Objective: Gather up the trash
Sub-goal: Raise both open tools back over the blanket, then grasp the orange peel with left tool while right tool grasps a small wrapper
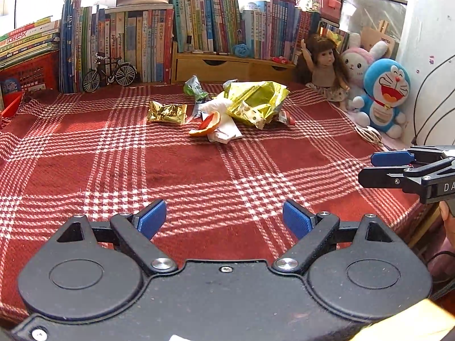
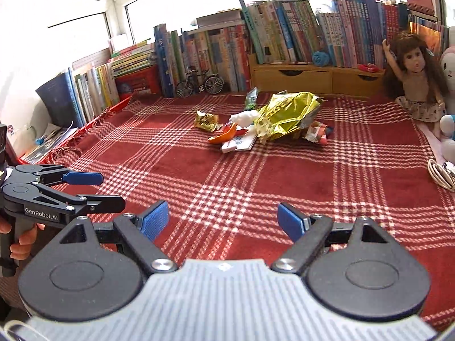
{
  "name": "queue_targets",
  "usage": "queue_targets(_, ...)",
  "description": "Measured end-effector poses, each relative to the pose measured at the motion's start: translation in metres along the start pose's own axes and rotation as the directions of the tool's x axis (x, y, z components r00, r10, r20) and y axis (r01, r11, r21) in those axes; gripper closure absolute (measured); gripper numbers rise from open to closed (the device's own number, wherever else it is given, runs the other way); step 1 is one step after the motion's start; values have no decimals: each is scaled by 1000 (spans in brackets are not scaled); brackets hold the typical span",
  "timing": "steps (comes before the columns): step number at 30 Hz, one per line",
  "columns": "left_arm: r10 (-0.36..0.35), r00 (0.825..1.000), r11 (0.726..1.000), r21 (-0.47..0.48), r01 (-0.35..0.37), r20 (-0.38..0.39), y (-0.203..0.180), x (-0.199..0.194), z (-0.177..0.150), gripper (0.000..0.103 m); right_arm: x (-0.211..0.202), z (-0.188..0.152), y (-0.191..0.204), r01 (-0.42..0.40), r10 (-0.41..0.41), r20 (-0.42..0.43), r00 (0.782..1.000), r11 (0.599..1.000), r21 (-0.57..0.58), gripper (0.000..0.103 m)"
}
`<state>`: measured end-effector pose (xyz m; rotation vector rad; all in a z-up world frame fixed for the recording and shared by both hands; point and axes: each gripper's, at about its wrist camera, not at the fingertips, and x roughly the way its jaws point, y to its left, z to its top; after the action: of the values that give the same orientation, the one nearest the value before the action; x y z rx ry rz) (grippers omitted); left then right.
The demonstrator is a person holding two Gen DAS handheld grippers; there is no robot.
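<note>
A heap of trash lies at the far middle of the red plaid cloth (image 1: 199,170): a big yellow-gold foil bag (image 1: 256,99), a small gold wrapper (image 1: 167,112), a green wrapper (image 1: 194,86), an orange peel (image 1: 207,125) and white crumpled paper (image 1: 224,133). The right wrist view shows the same heap, with the foil bag (image 2: 287,113), gold wrapper (image 2: 206,120) and orange peel (image 2: 224,136). My left gripper (image 1: 224,218) is open and empty, well short of the heap. My right gripper (image 2: 223,218) is open and empty too, beside the left one (image 2: 93,187).
Rows of books (image 1: 142,42), a model bicycle (image 1: 109,72) and a wooden drawer unit (image 1: 227,68) line the far edge. A doll (image 1: 324,65), a rabbit plush (image 1: 358,65) and a blue cat plush (image 1: 384,93) sit at the right. A white cable (image 2: 440,173) lies near them.
</note>
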<state>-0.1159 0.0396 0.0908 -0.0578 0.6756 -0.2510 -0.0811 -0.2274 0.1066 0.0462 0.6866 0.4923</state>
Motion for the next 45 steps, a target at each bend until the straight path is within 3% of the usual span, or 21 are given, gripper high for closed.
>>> queue_targets(11,48,999,981,-191,-43,23,28,86,59,15,55,42,-48,108,-108,6,994,992,71,13)
queue_targets(19,90,996,977,-198,-85,12,31,160,100,19,105,75,-64,73,-72,-15,997,992,103,17)
queue_targets(22,91,996,981,-169,-93,-20,30,184,106,34,122,84,-61,82,-81,-13,997,995,59,26)
queue_targets(24,70,996,984,-160,-78,-53,28,196,105,59,130,84,-53,94,-95,-20,995,995,-21,30)
queue_targets(28,52,996,994,-96,-58,-67,18,213,95,59,149,75,-37,108,-117,-55,992,984,-144,42)
queue_targets(32,73,996,993,-87,-76,-41,17,225,91,62,165,73,-30,101,-111,-57,992,981,-165,46)
queue_targets(33,72,997,993,-94,-75,-32,19,224,91,67,170,74,-29,100,-110,-53,992,981,-167,48)
queue_targets(35,45,999,996,-82,-46,-22,18,219,91,91,178,76,-27,100,-110,-50,993,981,-168,56)
queue_targets(36,54,998,996,-66,-55,-16,17,213,92,92,183,78,-27,96,-106,-55,993,982,-165,58)
queue_targets(38,66,998,997,-40,-66,0,15,203,92,95,192,79,-28,85,-96,-70,993,985,-148,79)
queue_targets(40,59,998,998,-37,-59,4,17,193,90,96,195,80,-28,78,-88,-83,993,989,-123,90)
queue_targets(45,24,1000,998,-52,-25,-14,24,164,76,97,176,70,-23,66,-77,-68,995,987,-147,93)
